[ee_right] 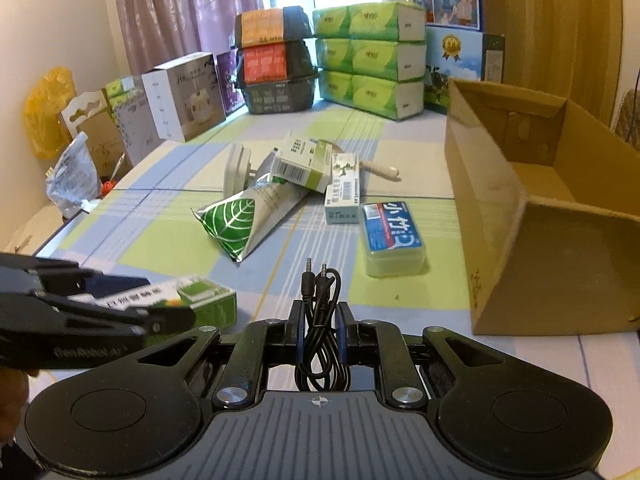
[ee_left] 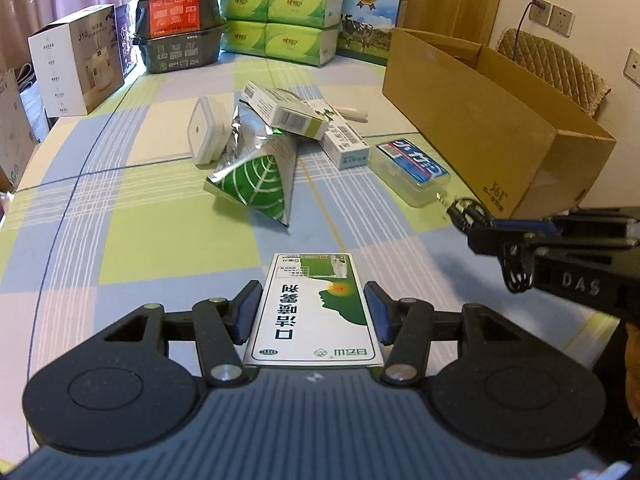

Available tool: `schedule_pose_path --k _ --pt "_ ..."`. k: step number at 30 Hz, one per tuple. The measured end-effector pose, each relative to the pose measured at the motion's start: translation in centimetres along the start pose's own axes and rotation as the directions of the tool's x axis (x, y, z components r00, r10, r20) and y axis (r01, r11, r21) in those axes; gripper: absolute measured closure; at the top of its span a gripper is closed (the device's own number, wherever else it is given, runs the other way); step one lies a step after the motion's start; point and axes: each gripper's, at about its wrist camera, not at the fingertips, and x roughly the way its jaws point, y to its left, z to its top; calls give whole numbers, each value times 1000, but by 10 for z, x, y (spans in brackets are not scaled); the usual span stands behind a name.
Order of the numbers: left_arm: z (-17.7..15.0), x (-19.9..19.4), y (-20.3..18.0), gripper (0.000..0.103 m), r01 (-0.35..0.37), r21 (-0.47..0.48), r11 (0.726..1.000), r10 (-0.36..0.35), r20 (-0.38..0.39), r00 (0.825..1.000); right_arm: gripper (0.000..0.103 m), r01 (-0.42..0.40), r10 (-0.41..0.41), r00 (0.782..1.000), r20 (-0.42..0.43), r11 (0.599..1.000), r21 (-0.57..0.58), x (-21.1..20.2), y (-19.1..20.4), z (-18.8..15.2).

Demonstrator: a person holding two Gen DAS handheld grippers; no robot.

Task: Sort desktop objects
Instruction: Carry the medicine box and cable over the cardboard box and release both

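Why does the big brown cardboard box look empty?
As far as shows, it is: the brown cardboard box, flaps open, reveals only bare cardboard inside. Its near corner is hidden.

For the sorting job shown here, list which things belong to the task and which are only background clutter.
Belongs to the job:
green-and-white box in left gripper
black audio cable in right gripper
cardboard box
leaf-print pouch
blue-labelled plastic case

Just lying about:
tissue packs
white J10 box

Open cardboard box (ee_right: pixel 500 208) rightward — clutter pile (ee_right: pixel 288 184) ahead.
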Motion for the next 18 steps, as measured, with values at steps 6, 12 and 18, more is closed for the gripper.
schedule_pose_path --k 6,12,18 --pt "2 -17 -11 53 7 -10 1000 -6 17 1000 91 5 -5 999 37 1000 16 -26 -3 8" --pt "34 -39 -33 53 29 14 999 -30 80 996 91 31 -33 993 116 999 23 -59 -20 39" --pt "83 -50 -75 53 80 61 995 -88 144 986 91 86 -93 980 177 995 47 -89 -65 75"
